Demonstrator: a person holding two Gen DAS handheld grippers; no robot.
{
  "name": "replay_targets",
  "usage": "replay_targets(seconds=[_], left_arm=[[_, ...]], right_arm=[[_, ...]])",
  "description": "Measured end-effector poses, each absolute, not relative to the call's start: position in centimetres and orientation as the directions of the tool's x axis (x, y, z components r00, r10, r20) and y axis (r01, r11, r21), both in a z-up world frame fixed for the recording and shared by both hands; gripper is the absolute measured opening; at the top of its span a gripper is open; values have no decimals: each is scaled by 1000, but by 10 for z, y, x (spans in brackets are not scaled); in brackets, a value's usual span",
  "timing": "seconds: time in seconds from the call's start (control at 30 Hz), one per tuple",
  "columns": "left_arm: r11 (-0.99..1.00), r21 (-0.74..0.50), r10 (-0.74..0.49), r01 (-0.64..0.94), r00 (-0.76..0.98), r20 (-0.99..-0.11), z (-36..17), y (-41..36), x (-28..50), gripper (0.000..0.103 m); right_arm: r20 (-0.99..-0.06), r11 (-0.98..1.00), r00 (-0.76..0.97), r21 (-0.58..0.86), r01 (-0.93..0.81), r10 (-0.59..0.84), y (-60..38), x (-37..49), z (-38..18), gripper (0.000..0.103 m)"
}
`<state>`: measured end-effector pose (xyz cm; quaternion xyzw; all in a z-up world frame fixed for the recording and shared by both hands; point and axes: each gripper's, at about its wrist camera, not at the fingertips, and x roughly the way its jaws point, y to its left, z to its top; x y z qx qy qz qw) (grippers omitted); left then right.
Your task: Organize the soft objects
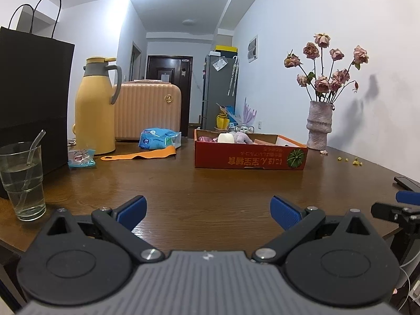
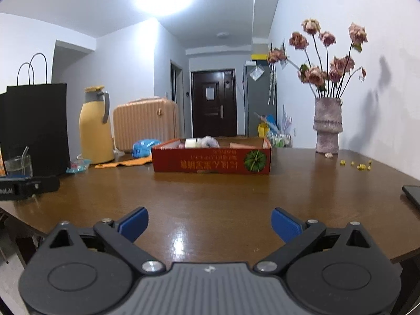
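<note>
Both grippers, left gripper (image 1: 208, 214) and right gripper (image 2: 209, 221), spread, empty; soft toys in red box (image 1: 249, 158) at 12 o'clock. Risk: reach clips water glass (image 1: 22, 181) (9 o'clock), spilling.

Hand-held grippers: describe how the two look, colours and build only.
Both match. The left hand-held gripper and right hand-held gripper each have blue ribbed finger pads on black linkage arms with silver pivot screws, round black side housings, and a grey ribbed centre body bearing a small white logo.

Glossy wood table (image 2: 210, 199), matt cardboard box (image 2: 210, 161), rough ceramic vase (image 2: 328, 128).
</note>
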<state>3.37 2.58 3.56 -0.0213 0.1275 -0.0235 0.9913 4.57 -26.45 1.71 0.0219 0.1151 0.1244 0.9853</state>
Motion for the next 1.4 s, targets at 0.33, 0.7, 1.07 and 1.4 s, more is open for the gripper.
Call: replay_targets(seconds=[0.33,0.7,1.07,1.4], left_arm=[[998,-53,-46,34,967,-249,35,28,35,102],[998,-53,-46,33,967,-249,35,29,34,102],[998,-49,-48,37,967,-250,33,30,33,102],[998,-49,-46,35,967,-251,33,30,33,103]], right_arm=[[-208,972,950,67,-225,234,-265,46,16,103],[-202,973,952,55,-224,230,-262,44,14,103],[-206,974,952,61,-218,225,-263,44,13,103],[-201,975,955,73,-209,219,-264,46,12,103]])
